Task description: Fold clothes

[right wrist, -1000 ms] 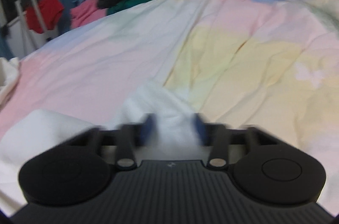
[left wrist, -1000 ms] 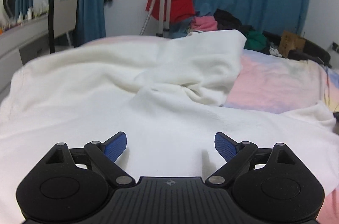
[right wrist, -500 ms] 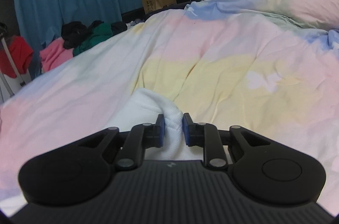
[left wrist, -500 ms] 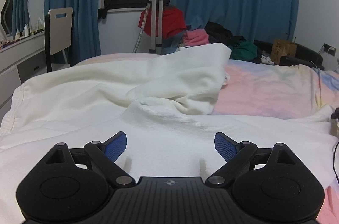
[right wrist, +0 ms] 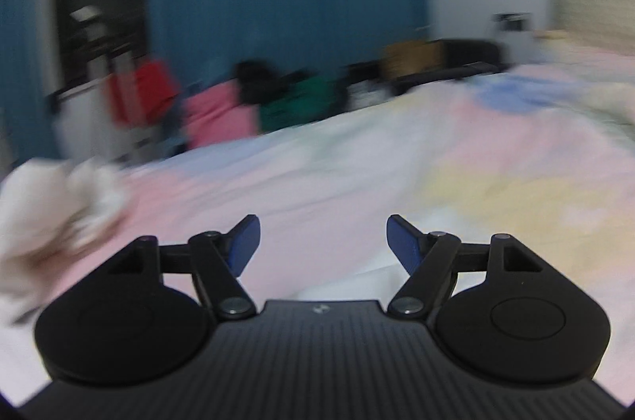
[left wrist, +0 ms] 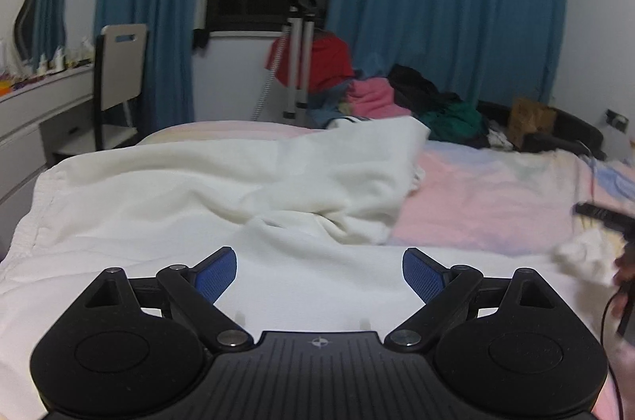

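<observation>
Left gripper hovers, jaws apart, over the white garment on the bed; right gripper, jaws apart, apparently holds nothing amid blur.

The garment lies on the bed, clothes pile behind.

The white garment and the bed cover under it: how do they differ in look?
The white garment is one plain cream colour; the bed cover has pastel pink, yellow and blue patches. The garment is bunched into thick folds, while the cover lies flatter with light creases. Both are soft cloth on the bed.
</observation>
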Demonstrator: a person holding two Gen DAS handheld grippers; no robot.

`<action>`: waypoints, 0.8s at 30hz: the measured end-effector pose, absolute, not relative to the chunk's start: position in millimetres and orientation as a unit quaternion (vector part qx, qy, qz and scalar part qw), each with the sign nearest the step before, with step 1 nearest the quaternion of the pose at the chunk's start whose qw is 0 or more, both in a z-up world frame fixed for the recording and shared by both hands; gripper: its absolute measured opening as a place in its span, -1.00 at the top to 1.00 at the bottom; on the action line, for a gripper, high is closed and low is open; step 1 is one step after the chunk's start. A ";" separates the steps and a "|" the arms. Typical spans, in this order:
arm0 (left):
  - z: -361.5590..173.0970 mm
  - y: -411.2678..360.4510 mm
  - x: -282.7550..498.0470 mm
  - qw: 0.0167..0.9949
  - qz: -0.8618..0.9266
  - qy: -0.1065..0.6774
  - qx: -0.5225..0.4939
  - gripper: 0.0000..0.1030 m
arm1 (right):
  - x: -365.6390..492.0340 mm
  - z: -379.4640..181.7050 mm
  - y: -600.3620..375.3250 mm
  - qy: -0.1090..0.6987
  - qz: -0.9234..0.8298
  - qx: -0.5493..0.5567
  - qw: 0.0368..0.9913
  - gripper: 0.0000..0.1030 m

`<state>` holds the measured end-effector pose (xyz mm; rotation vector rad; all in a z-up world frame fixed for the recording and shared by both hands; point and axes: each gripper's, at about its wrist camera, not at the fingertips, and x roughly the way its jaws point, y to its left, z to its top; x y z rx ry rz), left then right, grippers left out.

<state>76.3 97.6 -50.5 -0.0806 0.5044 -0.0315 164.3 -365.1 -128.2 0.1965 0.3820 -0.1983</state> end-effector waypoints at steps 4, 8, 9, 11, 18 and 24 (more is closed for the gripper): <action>-51.6 113.1 77.2 0.964 -0.006 0.256 -0.072 -0.79 | 206.1 -138.5 -299.3 0.234 -0.014 0.096 0.967 -0.39; -69.2 126.3 86.1 0.956 0.002 0.279 -0.086 -0.79 | 264.9 -145.4 -245.0 0.275 0.037 0.115 0.954 -0.38; -76.0 130.0 91.0 0.953 0.005 0.290 -0.090 -0.79 | 282.6 -146.8 -236.3 0.284 0.039 0.125 0.950 -0.38; -87.9 140.0 101.2 0.947 0.013 0.306 -0.102 -0.79 | 314.3 -149.4 -223.8 0.291 0.040 0.148 0.944 -0.39; -117.6 171.6 127.9 0.937 0.029 0.317 -0.145 -0.77 | 384.3 -170.3 -199.8 0.295 0.067 0.269 0.914 -0.41; -120.7 166.7 129.1 0.944 0.015 0.309 -0.115 -0.76 | 393.9 -153.3 -180.9 0.280 0.033 0.240 0.929 0.34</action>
